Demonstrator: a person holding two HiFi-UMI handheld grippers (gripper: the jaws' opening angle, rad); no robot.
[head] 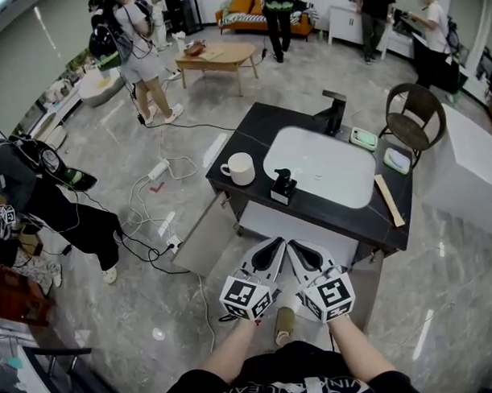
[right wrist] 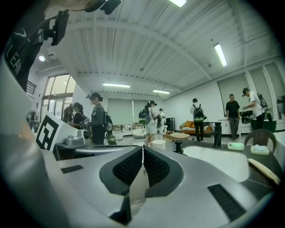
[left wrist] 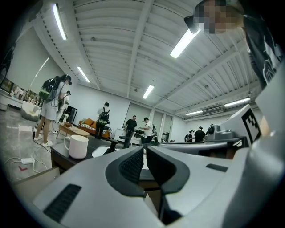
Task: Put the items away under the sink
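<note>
A wide grey-tiled room with people standing about; in front of the tips stands a black counter with a white basin. The left gripper and right gripper are held level side by side, tips nearly meeting, both with jaws pressed together on nothing, likely a carrying pose on the way to the counter. The items to stow sit beyond and above the tips: a black pump bottle straight ahead, a white mug ahead to the left. What looks like an open cabinet door hangs just left of the left gripper, giving access below. Behind the tips, between the marker cubes, a tan bottle-like thing lies on the floor. Cables trail far left, out of the way
</note>
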